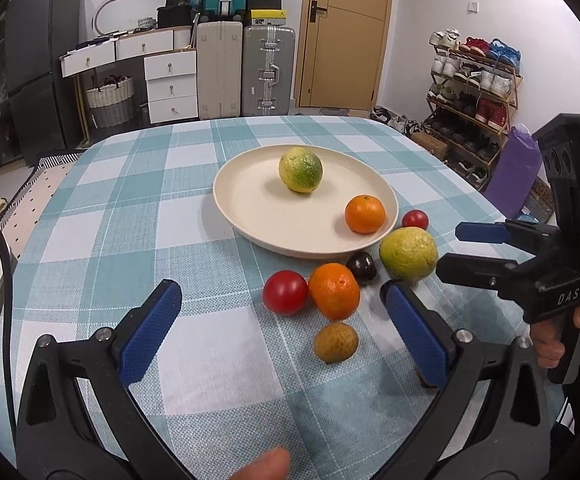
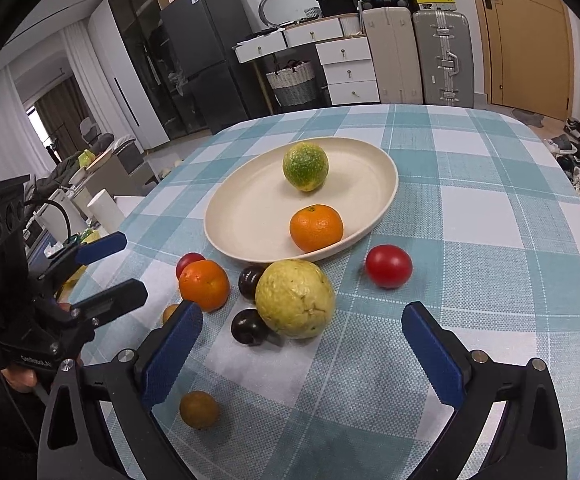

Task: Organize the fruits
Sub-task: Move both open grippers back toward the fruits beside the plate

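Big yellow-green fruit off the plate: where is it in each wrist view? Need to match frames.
Left wrist: the big yellow-green fruit sits right of centre, just off the plate's near rim, in front of the right tool.
Right wrist: the same fruit sits at centre, between the open fingers.
Shared landmark: the orange on the plate.

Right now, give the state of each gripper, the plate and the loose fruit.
Left gripper: open, empty.
Right gripper: open, empty.
Plate: upright, holds two fruits.
Green citrus: on plate.
Orange: on plate.
Guava: on cloth.
Second orange: on cloth.
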Demonstrator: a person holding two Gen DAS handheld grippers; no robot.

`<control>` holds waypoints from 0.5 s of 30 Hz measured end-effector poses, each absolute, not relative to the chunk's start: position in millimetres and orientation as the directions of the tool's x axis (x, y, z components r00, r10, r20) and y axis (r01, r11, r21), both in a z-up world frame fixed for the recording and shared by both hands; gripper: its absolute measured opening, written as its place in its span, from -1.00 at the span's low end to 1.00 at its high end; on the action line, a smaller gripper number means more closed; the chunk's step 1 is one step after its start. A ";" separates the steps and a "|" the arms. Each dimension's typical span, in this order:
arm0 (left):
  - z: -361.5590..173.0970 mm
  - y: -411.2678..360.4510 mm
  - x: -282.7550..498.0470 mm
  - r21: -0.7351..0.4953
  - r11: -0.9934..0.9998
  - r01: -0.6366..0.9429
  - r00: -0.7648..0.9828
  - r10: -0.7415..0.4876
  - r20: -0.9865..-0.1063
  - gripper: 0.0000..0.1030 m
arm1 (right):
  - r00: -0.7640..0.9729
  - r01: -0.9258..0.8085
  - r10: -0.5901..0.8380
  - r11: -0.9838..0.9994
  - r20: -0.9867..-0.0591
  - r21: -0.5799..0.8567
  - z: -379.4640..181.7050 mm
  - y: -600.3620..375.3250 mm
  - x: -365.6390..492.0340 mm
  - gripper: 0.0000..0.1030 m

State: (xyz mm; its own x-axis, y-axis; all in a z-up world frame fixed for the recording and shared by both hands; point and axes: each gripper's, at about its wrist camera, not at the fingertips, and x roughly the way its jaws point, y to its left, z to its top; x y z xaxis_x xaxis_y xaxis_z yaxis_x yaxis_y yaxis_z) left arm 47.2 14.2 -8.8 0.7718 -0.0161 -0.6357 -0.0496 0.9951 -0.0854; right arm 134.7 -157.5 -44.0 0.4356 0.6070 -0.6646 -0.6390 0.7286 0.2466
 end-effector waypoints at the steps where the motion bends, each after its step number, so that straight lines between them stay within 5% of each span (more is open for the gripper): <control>1: -9.3 13.7 47.4 -0.083 0.995 -0.048 0.769 -0.016 -0.638 0.99 | 0.434 -0.639 0.607 0.728 -0.666 0.247 -44.3 -156.9 134.8 0.83; 15: -22.2 1.6 52.9 -0.068 0.997 0.020 0.727 -0.061 -0.684 0.99 | 0.394 -0.650 0.617 0.711 -0.681 0.268 -51.5 -145.3 140.5 0.57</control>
